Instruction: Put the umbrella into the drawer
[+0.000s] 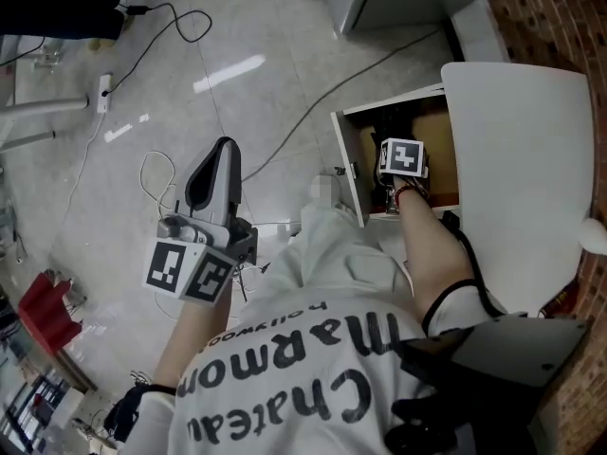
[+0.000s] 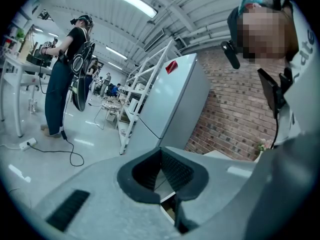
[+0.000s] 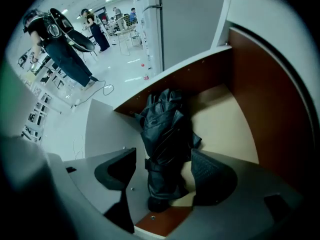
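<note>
Head view, drawer (image 1: 347, 164): stood open beside the white worktop (image 1: 517, 150), with brown walls and a pale bottom.
Head view, right gripper (image 1: 399, 176): sat low inside the drawer.
Head view, left gripper (image 1: 222, 154): hung over the floor (image 1: 237, 64), well apart from the drawer.
Head view, obstacles: cable (image 1: 313, 112) trailed across the floor toward the drawer front; probably no hindrance, though worth watching.
Left gripper view, jaws: met at the tips with nothing between; fridge (image 2: 165, 104) and brick wall (image 2: 230, 109) beyond.
Right gripper view, umbrella (image 3: 167, 134): lay folded on the drawer bottom between the spread jaws, apparently touched by neither.
Right gripper view, handling: likely light, soft and slippery in the loose black cloth, stiff only along the shaft; best taken at the strapped waist, bound tight there.
Right gripper view, clearance: drawer walls rose beyond and to the right; loose folds bulged toward the far wall and could perhaps catch.
</note>
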